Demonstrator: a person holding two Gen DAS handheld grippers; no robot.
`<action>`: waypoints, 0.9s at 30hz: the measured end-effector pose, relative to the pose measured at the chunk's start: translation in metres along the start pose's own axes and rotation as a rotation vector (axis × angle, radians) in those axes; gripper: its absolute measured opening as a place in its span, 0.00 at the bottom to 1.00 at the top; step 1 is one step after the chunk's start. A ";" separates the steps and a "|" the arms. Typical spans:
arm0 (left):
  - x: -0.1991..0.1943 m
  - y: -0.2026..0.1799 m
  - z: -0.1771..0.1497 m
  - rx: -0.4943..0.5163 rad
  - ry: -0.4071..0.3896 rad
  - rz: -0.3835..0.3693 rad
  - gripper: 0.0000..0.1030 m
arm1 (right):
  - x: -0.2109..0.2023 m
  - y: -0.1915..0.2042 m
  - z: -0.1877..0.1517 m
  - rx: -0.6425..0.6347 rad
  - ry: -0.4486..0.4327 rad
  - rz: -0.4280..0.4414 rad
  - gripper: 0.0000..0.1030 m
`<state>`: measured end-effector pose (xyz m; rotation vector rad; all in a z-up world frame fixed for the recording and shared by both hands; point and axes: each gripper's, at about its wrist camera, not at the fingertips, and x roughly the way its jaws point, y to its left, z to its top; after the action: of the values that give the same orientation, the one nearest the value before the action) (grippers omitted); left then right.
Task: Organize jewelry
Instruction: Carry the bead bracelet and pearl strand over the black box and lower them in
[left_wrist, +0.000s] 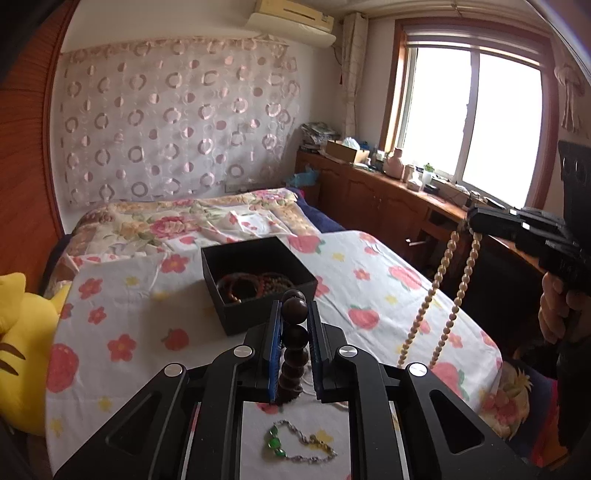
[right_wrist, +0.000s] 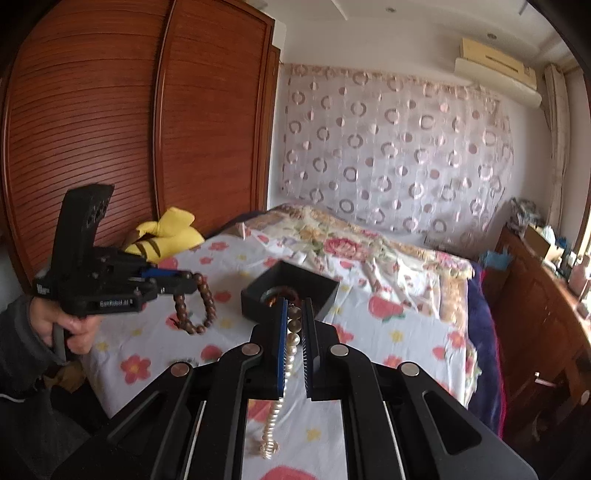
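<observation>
A black open box (left_wrist: 258, 280) (right_wrist: 291, 291) sits on the flowered bedsheet with several bead bracelets inside. My left gripper (left_wrist: 293, 306) (right_wrist: 190, 282) is shut on a dark brown wooden bead bracelet (left_wrist: 295, 339) (right_wrist: 195, 310), held above the sheet near the box. My right gripper (right_wrist: 294, 306) (left_wrist: 471, 221) is shut on a long pearl necklace (right_wrist: 284, 369) (left_wrist: 439, 291), which hangs down in two strands toward the bed. A silver chain with green stones (left_wrist: 295, 443) lies on the sheet below the left gripper.
A yellow plush toy (left_wrist: 22, 350) (right_wrist: 162, 236) lies at the bed's left edge by a wooden wardrobe (right_wrist: 129, 129). A wooden cabinet (left_wrist: 388, 199) with clutter runs under the window to the right. A person's hands (right_wrist: 70, 325) hold the grippers.
</observation>
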<state>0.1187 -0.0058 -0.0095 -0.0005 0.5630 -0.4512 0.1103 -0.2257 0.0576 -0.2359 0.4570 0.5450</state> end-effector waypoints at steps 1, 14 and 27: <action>0.000 0.000 0.001 0.000 -0.002 0.002 0.12 | 0.000 0.000 0.007 -0.004 -0.012 -0.003 0.08; 0.028 0.024 0.012 -0.017 -0.017 0.058 0.12 | 0.029 -0.009 0.069 -0.050 -0.068 -0.077 0.08; 0.052 0.031 0.040 -0.017 -0.021 0.066 0.12 | 0.078 -0.022 0.109 -0.036 -0.069 -0.083 0.08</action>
<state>0.1911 -0.0040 -0.0060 -0.0031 0.5443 -0.3823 0.2196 -0.1728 0.1175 -0.2687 0.3694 0.4793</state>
